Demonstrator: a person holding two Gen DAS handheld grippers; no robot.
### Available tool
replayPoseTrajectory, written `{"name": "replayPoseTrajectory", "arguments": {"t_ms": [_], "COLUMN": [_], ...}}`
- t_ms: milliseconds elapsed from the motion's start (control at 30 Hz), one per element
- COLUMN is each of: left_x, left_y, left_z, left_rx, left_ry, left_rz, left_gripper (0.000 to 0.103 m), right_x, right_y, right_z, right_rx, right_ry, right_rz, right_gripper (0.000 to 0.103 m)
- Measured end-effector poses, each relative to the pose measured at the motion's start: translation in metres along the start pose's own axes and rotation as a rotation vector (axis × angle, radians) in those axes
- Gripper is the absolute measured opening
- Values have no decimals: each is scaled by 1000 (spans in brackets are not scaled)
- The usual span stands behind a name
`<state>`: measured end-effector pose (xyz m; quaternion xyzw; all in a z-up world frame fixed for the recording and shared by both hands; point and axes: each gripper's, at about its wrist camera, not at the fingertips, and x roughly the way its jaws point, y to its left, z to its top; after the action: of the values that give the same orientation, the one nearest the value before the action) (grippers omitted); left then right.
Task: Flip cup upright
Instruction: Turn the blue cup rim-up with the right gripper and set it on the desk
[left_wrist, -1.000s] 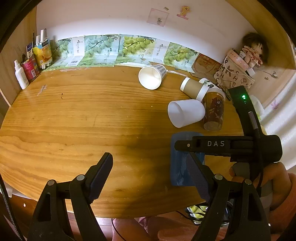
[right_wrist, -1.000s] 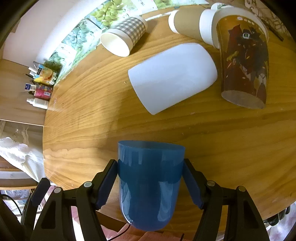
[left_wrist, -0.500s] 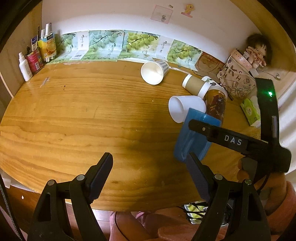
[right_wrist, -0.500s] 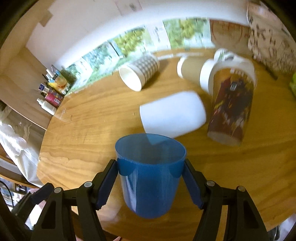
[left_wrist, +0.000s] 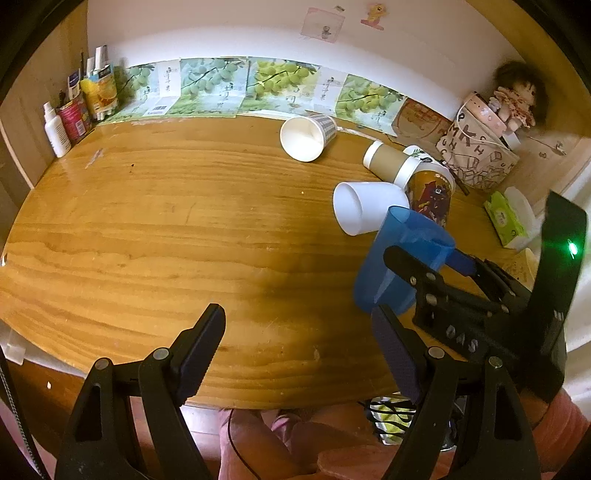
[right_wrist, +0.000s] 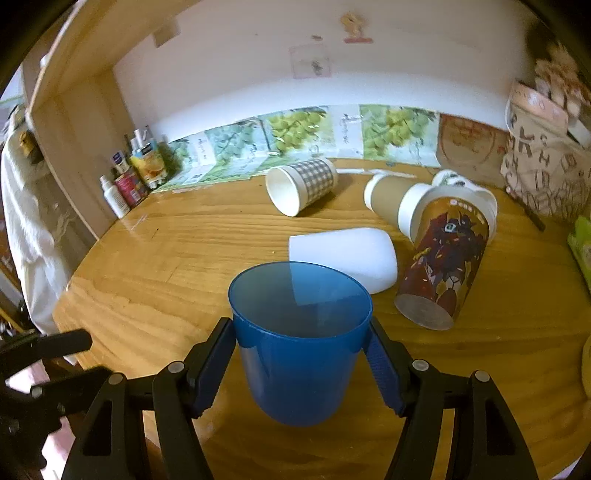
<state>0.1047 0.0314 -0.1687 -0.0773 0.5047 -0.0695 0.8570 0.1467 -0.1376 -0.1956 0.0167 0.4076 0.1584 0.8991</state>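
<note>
Blue plastic cup (right_wrist: 301, 354): held between the two fingers of the right gripper (right_wrist: 301, 363), clamped just below the rim, mouth up and tilted slightly away in the right wrist view, over the near right part of the wooden table (left_wrist: 155, 229); whether its base touches the table cannot be told. Left gripper (left_wrist: 299, 347): jaws spread wide, nothing between them, over the near table edge, beside the held cup. White plastic cup (right_wrist: 351, 254): lying on its side just behind the blue one, mouth to the left. Printed paper cup (right_wrist: 443, 258) with a cartoon figure: on its side, just right of the white cup. Brown-sleeved paper cup (right_wrist: 391, 203): on its side behind it, touching. Checked paper cup (right_wrist: 301, 182): on its side near the back, apart. Bottles and cans (left_wrist: 77, 110): far left corner. Doll (left_wrist: 517, 98): far right corner.
</note>
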Motion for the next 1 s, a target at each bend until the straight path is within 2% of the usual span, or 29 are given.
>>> {"name": "replayPoseTrajectory", "arguments": {"t_ms": [433,933,1000], "left_x": [-4,-5,-3], "left_y": [-5,-14,-14], "left_z": [-18,-44,-43], "left_rx": [-32,-58,-54], "left_ry": [22,88,99], "left_rz": [72,101,98], "left_gripper": [84,84,84], "right_x": [-18,-31,-29], "right_y": [30,16,13], "right_z": [-44,-60,-60], "right_rx": [-293,-281,-262], "right_ry": [-96,-125,-104], "right_rz": [-10,60,75], "right_gripper": [70,71,72]}}
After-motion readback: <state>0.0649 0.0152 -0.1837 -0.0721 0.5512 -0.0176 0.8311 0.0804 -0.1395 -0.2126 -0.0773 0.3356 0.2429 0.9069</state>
